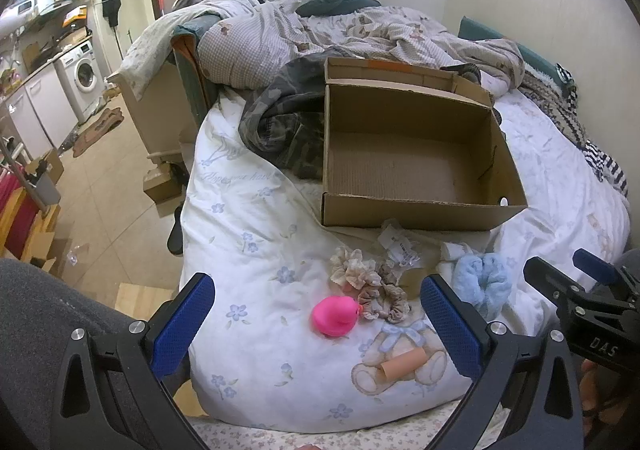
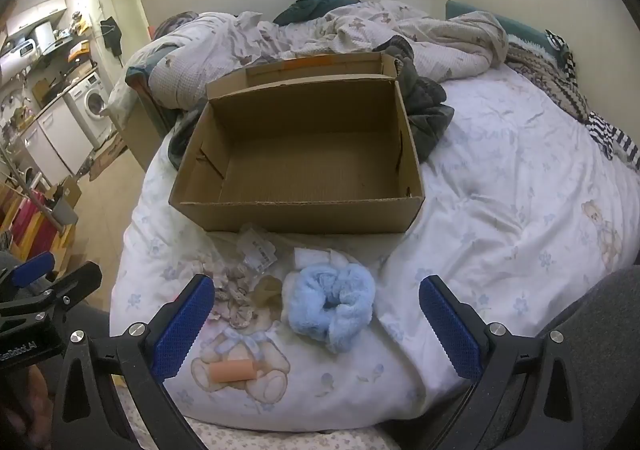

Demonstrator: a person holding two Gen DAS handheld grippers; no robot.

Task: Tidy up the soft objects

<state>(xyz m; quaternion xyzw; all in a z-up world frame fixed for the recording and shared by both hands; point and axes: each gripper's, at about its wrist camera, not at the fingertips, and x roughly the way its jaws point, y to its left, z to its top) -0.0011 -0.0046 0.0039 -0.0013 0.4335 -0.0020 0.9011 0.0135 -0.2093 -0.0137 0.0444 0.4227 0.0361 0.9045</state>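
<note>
Lying near the cardboard box point(image 2: 296, 210), a fluffy pale-blue scrunchie point(image 2: 332, 306) sits between the right tool's point(image 2: 316, 326) spread fingers.

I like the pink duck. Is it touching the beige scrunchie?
Touching. In the left wrist view, the pink duck's beak presses against the beige scrunchie, no gap.

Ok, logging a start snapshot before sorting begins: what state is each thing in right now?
cardboard box: open, empty, on the bed
blue scrunchie: loose on the duvet, outside the box
beige scrunchies: loose, bunched together
pink duck: on the duvet, ungrasped
left gripper: open, empty
right gripper: open, empty
</note>
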